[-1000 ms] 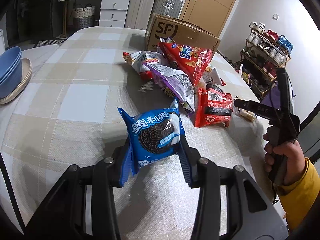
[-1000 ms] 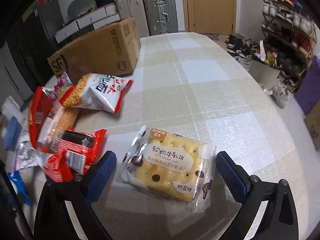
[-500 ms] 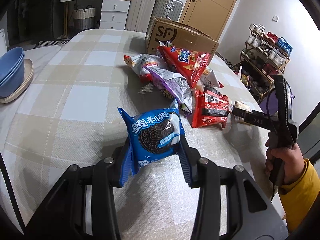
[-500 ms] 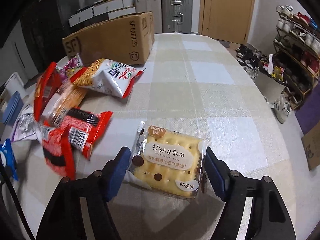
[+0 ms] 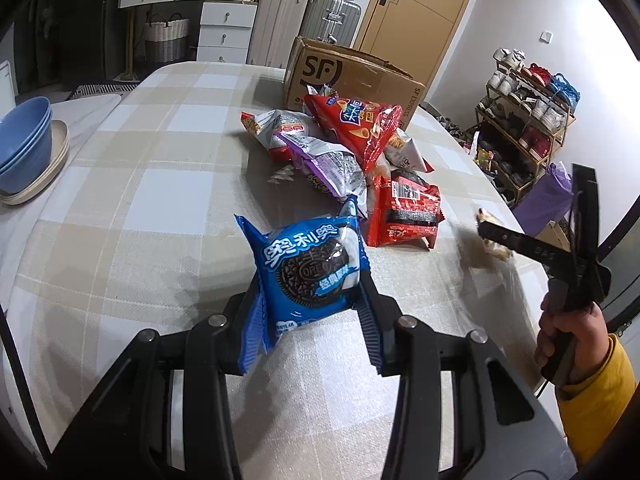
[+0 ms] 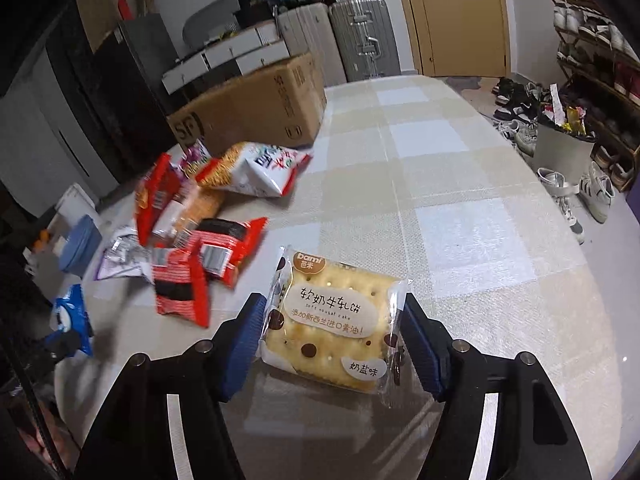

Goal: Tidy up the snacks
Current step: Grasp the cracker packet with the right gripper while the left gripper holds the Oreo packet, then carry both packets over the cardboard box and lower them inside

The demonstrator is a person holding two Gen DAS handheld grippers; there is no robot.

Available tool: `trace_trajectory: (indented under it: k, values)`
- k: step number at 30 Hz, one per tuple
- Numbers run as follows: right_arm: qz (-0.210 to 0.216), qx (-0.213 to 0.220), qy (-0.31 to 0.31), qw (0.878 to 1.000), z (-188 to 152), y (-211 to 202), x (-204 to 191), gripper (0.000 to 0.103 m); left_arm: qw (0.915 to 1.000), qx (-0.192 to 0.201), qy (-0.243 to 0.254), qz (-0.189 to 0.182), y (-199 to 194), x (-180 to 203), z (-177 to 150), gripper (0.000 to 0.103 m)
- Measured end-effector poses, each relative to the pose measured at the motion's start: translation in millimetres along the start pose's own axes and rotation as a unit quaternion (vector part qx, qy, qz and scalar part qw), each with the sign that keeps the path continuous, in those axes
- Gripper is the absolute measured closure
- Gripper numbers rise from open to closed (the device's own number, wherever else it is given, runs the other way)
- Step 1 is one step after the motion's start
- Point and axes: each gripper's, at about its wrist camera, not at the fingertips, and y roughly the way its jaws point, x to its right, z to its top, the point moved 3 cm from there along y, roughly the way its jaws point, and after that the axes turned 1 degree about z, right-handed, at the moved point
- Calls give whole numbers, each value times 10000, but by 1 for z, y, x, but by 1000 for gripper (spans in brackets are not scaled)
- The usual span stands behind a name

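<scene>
Nearest in the left wrist view, the left gripper has its blue-padded jaws closed partway on a blue plastic Oreo cookie packet, pinching its two sides so that it stands upright above the beige-and-white checked tablecloth. Nearest in the right wrist view, the right gripper has a clear-wrapped pale yellow nougat cracker packet between its blue pads; the jaws are closing, and both pads lie against the wrapper's edges. That packet sits low over the cloth, tilted a little. The left view shows this gripper at the right edge, gripped by a hand in a yellow sleeve.

The heap of snacks serves as the landmark. Just beyond the Oreo packet, its near edge is a red and black foil packet. The cracker packet is to the right of the heap, near it but apart. Behind the red and black packet lie a crumpled purple and silver bag, a large red chip bag leaning over it, and a silver and red bag on the heap's far left. A white and orange noodle-snack bag lies on the heap's far right side.

Directly behind the heap stands a brown cardboard SF Express box, touching or almost touching the rearmost bags. Well to the left of the heap, at the table's edge, blue bowls are stacked on a cream plate.
</scene>
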Motion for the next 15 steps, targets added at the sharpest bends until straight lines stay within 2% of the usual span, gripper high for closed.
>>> trace_trajectory:
  k: [10,15]
  values:
    - [925,451,-223,9944,4,-53,-47,35,9998,70,152,87,-15,15,3,64]
    - [1255,392,-40,9913,3,-62,-55,35,9996,99,244,99,-23,26,3,64]
